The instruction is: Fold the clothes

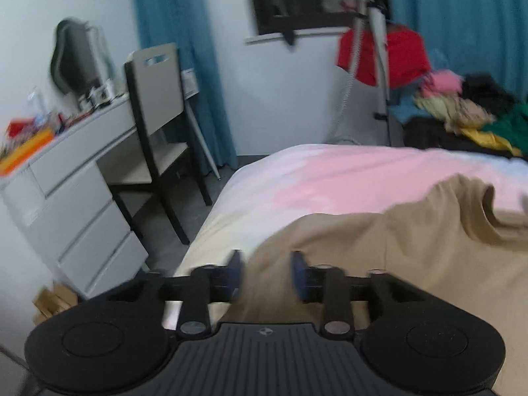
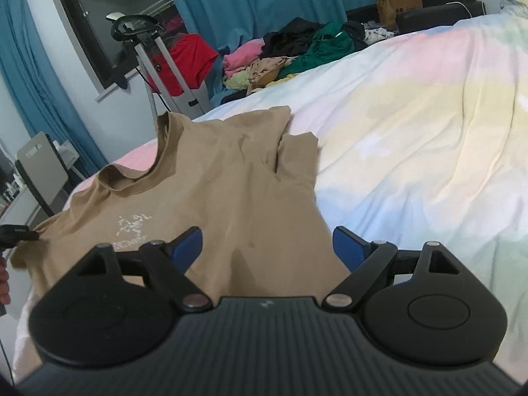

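left wrist: your left gripper [image 1: 265, 274], jaws half open w/ tan shirt [image 1: 379, 247] cloth between them; grip can't be told thru blur. shirt lies on bed [image 1: 297, 178].
right wrist: right gripper [image 2: 267, 247], jaws wide, empty, over shirt's hem side. pinch one layer only, keep edges aligned before folding.

Tan T-shirt [image 2: 211, 194] front-up on pastel bed cover [image 2: 412, 125], white chest logo showing, collar toward far edge, right sleeve folded inward, fabric rumpled.
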`<state>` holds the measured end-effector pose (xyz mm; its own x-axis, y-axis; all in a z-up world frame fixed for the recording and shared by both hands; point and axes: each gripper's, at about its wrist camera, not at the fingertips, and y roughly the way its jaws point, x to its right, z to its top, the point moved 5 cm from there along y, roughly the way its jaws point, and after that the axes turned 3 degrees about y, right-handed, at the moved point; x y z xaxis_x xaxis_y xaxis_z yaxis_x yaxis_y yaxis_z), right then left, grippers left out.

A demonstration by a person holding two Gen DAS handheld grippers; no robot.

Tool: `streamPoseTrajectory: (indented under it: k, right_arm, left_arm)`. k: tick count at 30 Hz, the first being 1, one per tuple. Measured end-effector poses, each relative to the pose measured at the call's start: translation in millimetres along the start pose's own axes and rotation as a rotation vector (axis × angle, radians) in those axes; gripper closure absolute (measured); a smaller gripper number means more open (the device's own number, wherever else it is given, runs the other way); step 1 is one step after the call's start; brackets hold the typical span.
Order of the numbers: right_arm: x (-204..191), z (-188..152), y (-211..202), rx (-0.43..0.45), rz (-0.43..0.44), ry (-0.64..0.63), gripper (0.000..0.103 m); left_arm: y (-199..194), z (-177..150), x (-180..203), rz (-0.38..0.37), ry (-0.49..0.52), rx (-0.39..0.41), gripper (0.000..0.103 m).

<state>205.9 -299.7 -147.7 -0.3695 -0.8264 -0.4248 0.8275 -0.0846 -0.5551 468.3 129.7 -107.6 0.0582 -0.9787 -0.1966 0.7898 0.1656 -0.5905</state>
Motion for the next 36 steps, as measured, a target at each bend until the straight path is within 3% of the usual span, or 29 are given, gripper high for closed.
streamPoseTrajectory:
  k: [2,6,13,15,19,20,21,24,25,28,29,30,32,33,34,36]
  right_arm:
    - [2.0,-2.6,0.8,-0.011,-0.006,0.004,0.016]
    - [5.0,-4.2,0.8,-0.024,-0.001,0.018,0.016]
    - [6.7,-5.4,1.5,-0.036,0.006,0.03,0.016]
    - [8.0,-5.7,3.7,-0.041,0.002,0.035,0.016]
    - [6.1,-6.7,8.3,-0.047,-0.002,0.026,0.016]
    - [5.2,-6.9,9.4,-0.047,-0.003,0.021,0.016]
    - [4.8,-7.1,10.3,-0.047,-0.005,0.018,0.016]
    - [3.9,-8.4,13.5,-0.05,-0.012,0.011,0.016]
    - [3.7,-9.0,14.4,-0.051,-0.014,0.009,0.016]
    - [2.7,-9.6,14.1,-0.047,-0.016,-0.001,0.016]
    - [2.0,-9.5,13.2,-0.042,-0.016,-0.006,0.016]
    - [1.1,-9.1,11.9,-0.034,-0.015,-0.014,0.016]
    - [-1.2,-8.6,9.4,-0.017,-0.015,-0.033,0.016]
    - [-2.5,-8.4,8.0,-0.009,-0.016,-0.042,0.016]
    - [-3.8,-8.1,6.5,-0.004,-0.012,-0.049,0.016]
    - [-6.3,-7.5,3.2,0.009,-0.004,-0.063,0.016]
  left_arm:
    - [0.3,-7.3,-8.4,-0.032,-0.065,0.016,0.04]
    - [13.4,-22.5,-35.8,-0.087,-0.264,-0.018,0.038]
    - [25.3,-23.3,-82.3,-0.03,-0.441,0.02,0.034]
    - [35.4,-22.6,-91.8,-0.03,-0.463,0.011,0.035]
    - [56.0,-18.6,-79.2,-0.098,-0.431,-0.01,0.038]
    - [59.3,-19.4,-71.7,-0.103,-0.398,-0.022,0.041]
    - [62.7,-20.2,-64.2,-0.108,-0.365,-0.034,0.053]
    - [62.0,-15.8,-47.2,-0.063,-0.26,-0.024,0.1]
    - [58.7,-12.0,-44.8,-0.033,-0.235,-0.003,0.1]
    - [47.8,-5.0,-45.0,0.183,-0.148,0.038,0.099]
    - [47.4,-4.4,-44.4,0.218,-0.129,0.025,0.099]
    - [46.1,-5.1,-42.1,0.207,-0.123,0.009,0.099]
    - [37.9,-5.9,-37.1,0.175,-0.117,0.01,0.093]
    - [29.8,-5.8,-35.1,0.163,-0.116,0.027,0.08]
    - [21.3,-5.7,-33.0,0.155,-0.117,0.042,0.054]
    - [0.4,-6.6,-26.8,0.154,-0.123,0.048,0.031]
